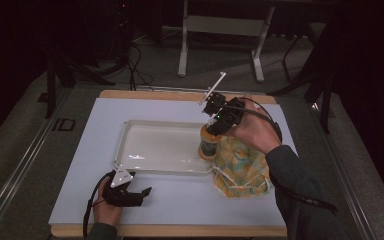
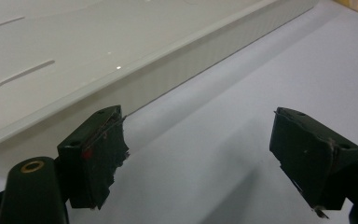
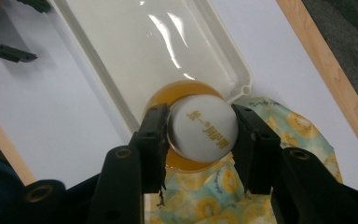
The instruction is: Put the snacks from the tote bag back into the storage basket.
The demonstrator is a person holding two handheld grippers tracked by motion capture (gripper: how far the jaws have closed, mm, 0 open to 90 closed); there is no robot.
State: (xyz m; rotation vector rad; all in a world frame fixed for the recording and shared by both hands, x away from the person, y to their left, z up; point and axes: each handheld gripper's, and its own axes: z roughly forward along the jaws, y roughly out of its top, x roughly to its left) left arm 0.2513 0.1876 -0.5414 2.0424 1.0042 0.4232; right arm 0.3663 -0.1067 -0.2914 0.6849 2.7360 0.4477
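While the left gripper [image 2: 198,158] rests with jaws wide apart, the right gripper [image 3: 200,140] clamps a white-capped bottle [image 3: 203,128] over the tray's [image 3: 98,70] rim.

On the white cap [image 3: 203,128] of the bottle between my right gripper's [image 3: 200,140] jaws, I can see a line of gold characters that look like Chinese, with a small ring mark in the middle, but I cannot read them for certain. There is faint script along the edge of the yellow-patterned cloth bag [image 3: 279,140], too small to make out. I find no other writing.
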